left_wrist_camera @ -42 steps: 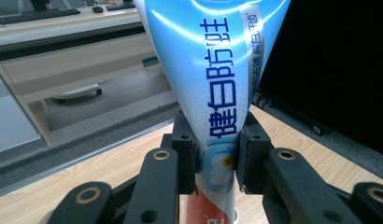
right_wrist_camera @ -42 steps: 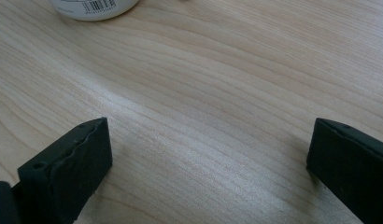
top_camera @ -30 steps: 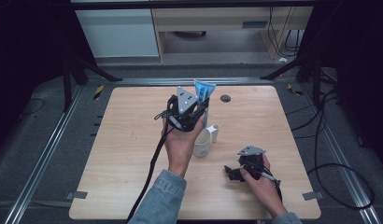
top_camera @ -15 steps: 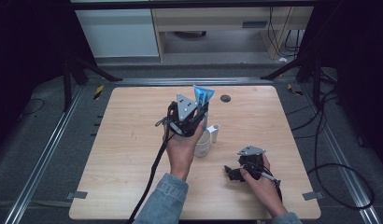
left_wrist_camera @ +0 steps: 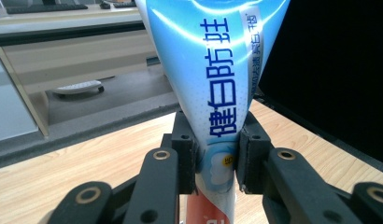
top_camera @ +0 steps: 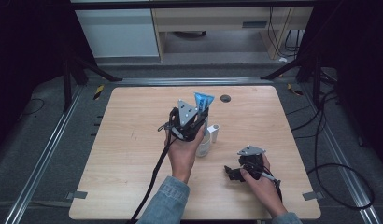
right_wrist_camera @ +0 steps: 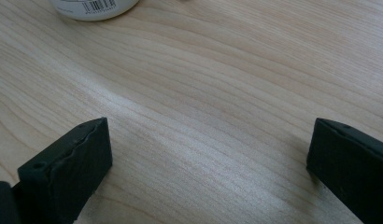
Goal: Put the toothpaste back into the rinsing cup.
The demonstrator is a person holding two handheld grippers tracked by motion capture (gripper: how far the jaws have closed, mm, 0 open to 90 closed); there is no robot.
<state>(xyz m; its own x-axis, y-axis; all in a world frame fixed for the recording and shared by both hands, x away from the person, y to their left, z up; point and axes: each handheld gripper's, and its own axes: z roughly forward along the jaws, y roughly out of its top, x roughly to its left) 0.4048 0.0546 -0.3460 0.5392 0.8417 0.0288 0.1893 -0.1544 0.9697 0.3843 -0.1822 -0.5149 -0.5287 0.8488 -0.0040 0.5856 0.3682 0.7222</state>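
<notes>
A blue and white toothpaste tube stands upright over the middle of the table, with my left gripper shut on its lower part. In the left gripper view the tube carries dark blue printed characters, and the left gripper clamps it from both sides. A white container sits just below and behind that hand, with a small white cylinder beside it. My right gripper rests low at the front right. In its own view the right gripper stands wide open over bare wood.
The wooden table has a dark round grommet near its far edge. The white container's base, with a barcode, shows at the top of the right gripper view. Black cables trail off the front and right side.
My left gripper and the tube have shifted slightly nearer and lower, toward the white container. The right gripper has stayed in place.
</notes>
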